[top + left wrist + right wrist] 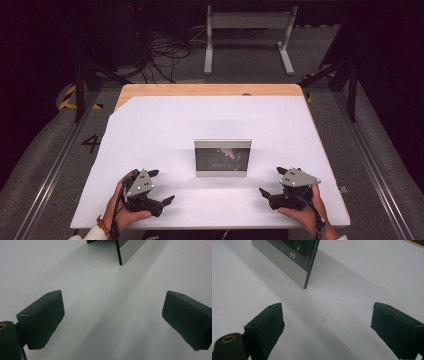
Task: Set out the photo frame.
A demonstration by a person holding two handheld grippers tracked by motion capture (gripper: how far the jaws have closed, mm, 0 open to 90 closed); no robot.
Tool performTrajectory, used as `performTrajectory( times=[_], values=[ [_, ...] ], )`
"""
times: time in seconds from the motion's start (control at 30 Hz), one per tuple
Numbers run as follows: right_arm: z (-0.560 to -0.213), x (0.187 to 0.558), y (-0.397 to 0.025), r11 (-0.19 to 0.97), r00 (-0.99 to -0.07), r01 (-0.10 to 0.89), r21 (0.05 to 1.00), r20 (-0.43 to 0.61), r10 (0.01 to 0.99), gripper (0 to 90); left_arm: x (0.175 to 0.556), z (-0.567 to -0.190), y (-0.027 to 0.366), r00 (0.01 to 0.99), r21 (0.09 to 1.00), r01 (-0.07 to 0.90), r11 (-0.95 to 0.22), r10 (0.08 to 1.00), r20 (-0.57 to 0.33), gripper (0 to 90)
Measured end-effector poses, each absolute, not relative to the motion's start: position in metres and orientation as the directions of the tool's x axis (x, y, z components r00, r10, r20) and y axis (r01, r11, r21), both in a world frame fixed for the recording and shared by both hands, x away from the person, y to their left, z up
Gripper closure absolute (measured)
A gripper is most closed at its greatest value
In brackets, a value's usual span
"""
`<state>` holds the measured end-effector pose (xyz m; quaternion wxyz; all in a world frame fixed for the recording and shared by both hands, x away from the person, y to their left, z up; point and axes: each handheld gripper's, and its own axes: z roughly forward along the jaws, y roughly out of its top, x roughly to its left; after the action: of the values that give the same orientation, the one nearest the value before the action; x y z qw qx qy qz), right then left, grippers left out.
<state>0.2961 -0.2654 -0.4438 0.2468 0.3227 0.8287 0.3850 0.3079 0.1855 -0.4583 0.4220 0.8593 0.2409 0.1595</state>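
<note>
A small framed picture with a silver border and dark glass stands upright in the middle of the white table sheet. My left gripper rests near the front left of the sheet, open, holding nothing. My right gripper rests near the front right, open and holding nothing. In the left gripper view the frame's corner stands ahead of the wide-apart jaws of my left gripper. In the right gripper view the frame stands ahead and to the left of my right gripper.
The white sheet covers a wooden table whose far edge shows bare. Beyond it on the grey floor are a white metal stand and tangled black cables. Metal rails run along both sides of the table.
</note>
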Motion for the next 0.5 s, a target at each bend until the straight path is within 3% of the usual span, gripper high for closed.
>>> performTrajectory(
  times=[0.5],
  values=[
    [-0.4432, 0.2965, -0.2670, 0.483, -0.658, 0.339, 0.808, -0.163, 0.735, 8.5, 0.3104, -0.4589, 0.1849, 0.833, 0.791, 0.280, -0.544, 0.547, 0.082, 4.9]
  ],
)
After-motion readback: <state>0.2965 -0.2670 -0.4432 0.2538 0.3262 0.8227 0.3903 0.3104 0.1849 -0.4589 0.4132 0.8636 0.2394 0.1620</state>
